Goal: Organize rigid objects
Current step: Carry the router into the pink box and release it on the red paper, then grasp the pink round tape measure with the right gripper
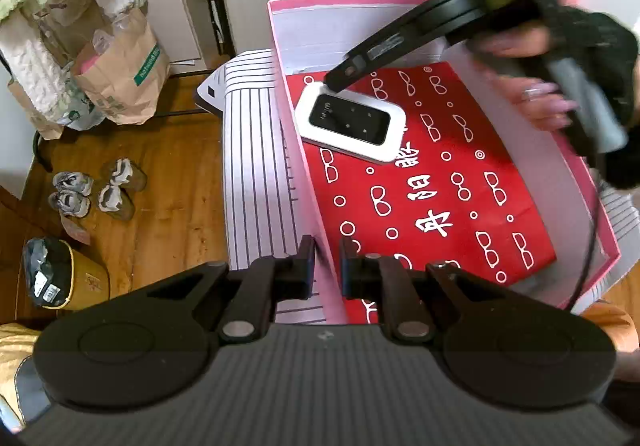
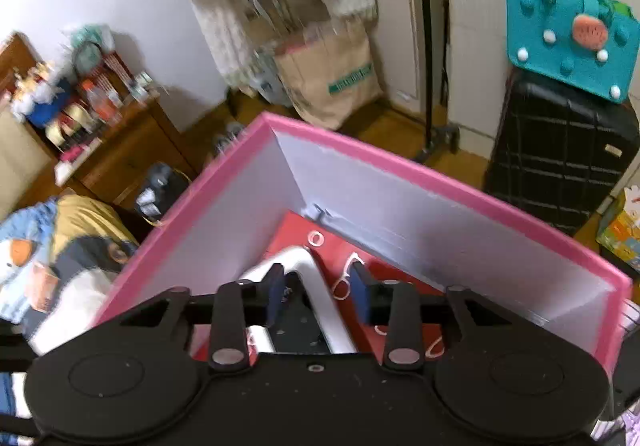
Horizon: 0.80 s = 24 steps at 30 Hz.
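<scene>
Left wrist view: a flat, rounded-corner white device [image 1: 349,121] with a glossy black face is seen lying in the far-left corner of a pink box [image 1: 280,46], on red paper [image 1: 432,182] printed with white spectacles; its long axis runs from upper left to lower right. The left gripper [image 1: 326,266] is clenched on the box's thin near wall. The right gripper [image 2: 318,296] is released, fingers straddling the device without pressing it.

Left gripper [image 1: 326,266] clamped – right gripper [image 2: 318,296] fingers parted
</scene>
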### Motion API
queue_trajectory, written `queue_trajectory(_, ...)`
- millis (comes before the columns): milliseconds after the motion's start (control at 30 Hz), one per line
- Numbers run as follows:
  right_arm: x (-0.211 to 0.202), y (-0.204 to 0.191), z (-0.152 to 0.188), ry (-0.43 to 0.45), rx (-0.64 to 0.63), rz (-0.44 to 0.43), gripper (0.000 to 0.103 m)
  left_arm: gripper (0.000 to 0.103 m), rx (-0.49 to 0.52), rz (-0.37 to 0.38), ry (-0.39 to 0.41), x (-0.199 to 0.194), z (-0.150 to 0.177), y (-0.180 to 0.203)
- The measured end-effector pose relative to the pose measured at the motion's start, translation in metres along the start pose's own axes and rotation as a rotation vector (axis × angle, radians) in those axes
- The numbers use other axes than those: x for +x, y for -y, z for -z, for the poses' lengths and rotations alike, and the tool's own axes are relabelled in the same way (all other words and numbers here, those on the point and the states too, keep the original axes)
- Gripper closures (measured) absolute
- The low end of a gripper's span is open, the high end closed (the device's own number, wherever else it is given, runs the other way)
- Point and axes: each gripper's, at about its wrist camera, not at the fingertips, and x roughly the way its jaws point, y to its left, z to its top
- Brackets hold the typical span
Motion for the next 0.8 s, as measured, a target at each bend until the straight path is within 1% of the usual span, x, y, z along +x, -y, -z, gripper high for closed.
queue_trajectory(133, -0.060, -0.002, 0.017, 0.078, -0.062, -0.007, 0.058, 0.093, 0.008, -0.014, 0.010, -0.002, 0.003, 0.000)
queue_trajectory(267, -0.120, 0.011, 0.046, 0.138, -0.053, -0.029, 0.057, 0.093, 0.003, -0.011, 0.019, -0.002, 0.004, -0.001)
queue_trajectory(333, -0.143, 0.018, 0.065, 0.158, -0.056, -0.001, 0.057, 0.093, -0.001, -0.012, 0.026, -0.002, 0.004, 0.000)
queue_trajectory(433, -0.167, 0.032, 0.095, 0.167, -0.034, 0.072, 0.056, 0.093, -0.016, -0.009, 0.035, -0.003, 0.006, 0.000)
queue_trajectory(567, -0.182, 0.059, 0.139, 0.158, 0.029, 0.150, 0.056, 0.092, -0.032, -0.012, 0.048, -0.004, 0.009, -0.001)
queue_trajectory(633, -0.182, 0.072, 0.159, 0.153, 0.063, 0.185, 0.053, 0.092, -0.033, -0.019, 0.054, -0.004, 0.010, 0.000)
queue_trajectory(700, -0.179, 0.080, 0.180, 0.154, 0.097, 0.233, 0.047, 0.092, -0.039, -0.027, 0.058, -0.003, 0.010, 0.002)
queue_trajectory(733, -0.179, 0.083, 0.189, 0.156, 0.108, 0.260, 0.046, 0.092, -0.038, -0.034, 0.057, -0.002, 0.010, 0.003)
queue_trajectory(800, -0.180, 0.084, 0.204, 0.173, 0.107, 0.303, 0.041, 0.092, -0.035, -0.047, 0.054, -0.003, 0.011, 0.005)
